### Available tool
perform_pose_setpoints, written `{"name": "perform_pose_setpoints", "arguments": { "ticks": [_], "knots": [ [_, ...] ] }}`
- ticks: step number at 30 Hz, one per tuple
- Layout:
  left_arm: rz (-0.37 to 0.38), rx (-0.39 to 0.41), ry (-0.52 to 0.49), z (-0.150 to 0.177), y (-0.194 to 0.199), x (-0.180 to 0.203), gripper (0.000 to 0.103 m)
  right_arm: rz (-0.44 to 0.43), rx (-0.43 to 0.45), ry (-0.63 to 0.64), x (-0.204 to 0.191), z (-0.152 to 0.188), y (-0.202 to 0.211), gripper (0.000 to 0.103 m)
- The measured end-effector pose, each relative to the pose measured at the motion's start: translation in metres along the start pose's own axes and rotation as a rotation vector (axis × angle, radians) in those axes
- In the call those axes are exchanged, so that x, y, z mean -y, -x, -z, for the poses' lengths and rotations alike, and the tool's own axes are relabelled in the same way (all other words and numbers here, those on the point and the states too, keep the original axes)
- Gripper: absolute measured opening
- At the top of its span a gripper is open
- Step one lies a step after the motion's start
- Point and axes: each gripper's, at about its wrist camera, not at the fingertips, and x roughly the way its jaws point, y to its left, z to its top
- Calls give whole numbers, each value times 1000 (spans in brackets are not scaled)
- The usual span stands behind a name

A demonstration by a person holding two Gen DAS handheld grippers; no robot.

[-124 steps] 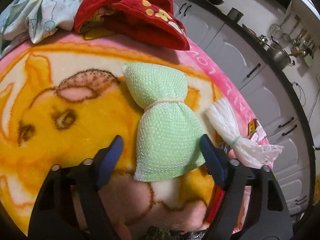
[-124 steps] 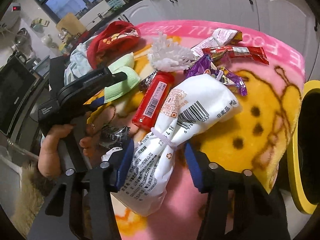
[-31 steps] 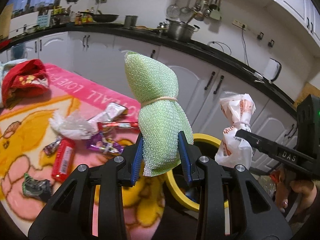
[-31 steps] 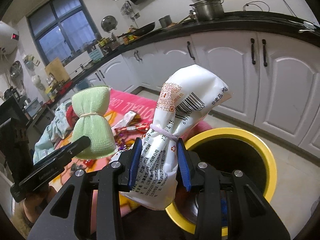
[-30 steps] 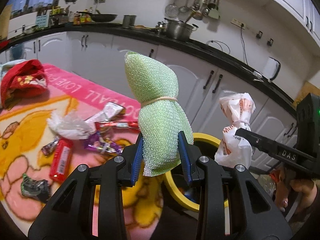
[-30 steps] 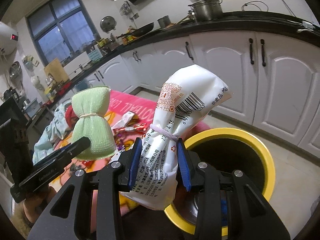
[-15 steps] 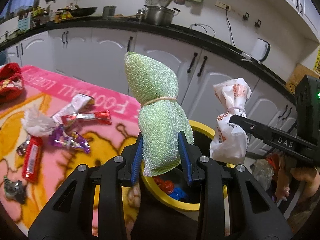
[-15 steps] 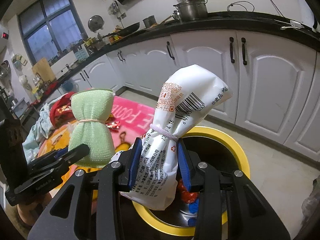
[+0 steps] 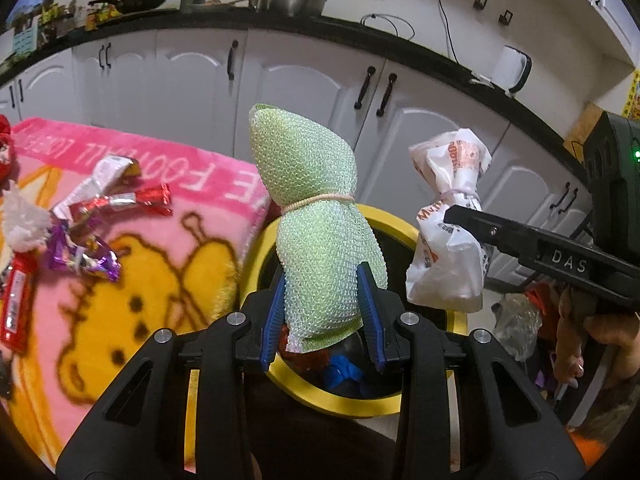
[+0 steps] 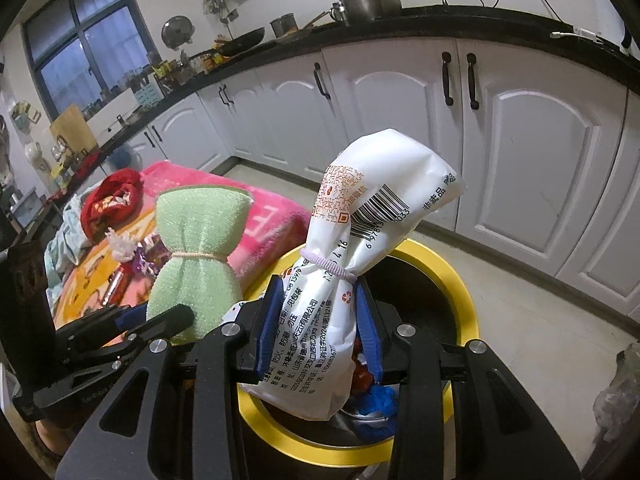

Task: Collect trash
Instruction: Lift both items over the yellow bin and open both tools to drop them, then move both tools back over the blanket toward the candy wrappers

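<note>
The left gripper (image 9: 322,316) has its blue fingers (image 9: 271,316) closed part-way on the lower half of a green mesh bundle (image 9: 316,232) tied with a rubber band. The right gripper (image 10: 316,328) likewise clamps a white plastic bag (image 10: 352,260) below its hair tie. Both are held upright over a yellow-rimmed bin (image 10: 456,280) holding red and blue scraps. Candy wrappers (image 9: 80,236) lie on a pink blanket (image 9: 168,272) beside the bin.
</note>
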Motion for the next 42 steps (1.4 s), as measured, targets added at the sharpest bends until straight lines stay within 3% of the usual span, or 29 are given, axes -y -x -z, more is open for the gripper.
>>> {"name": "perform_pose_setpoints", "arguments": {
  "ticks": [11,13,14,17,20,23,29,42],
  "knots": [
    [17,-57,20,9,-20,1,29,23,-53,-46,13,7,-16,38],
    [21,-64,29,9,-22,0,31,25,-56,-54,15,8,-16,44],
    [21,-66,32,10,-23,-1,32,30,-53,-60,16,7,-16,52],
    [9,-72,45,11,-24,-5,33,37,-41,-83,20,7,-14,55],
    [4,-69,61,11,-22,-9,48,40,-32,-107,25,6,-12,55],
    [-13,-54,69,11,-16,-13,56,46,-26,-115,28,4,-11,56],
    [-37,-17,93,10,-1,-19,91,41,-8,-104,23,3,-6,63],
    [-133,111,114,4,48,-37,92,24,71,22,-12,0,11,70]
  ]
}}
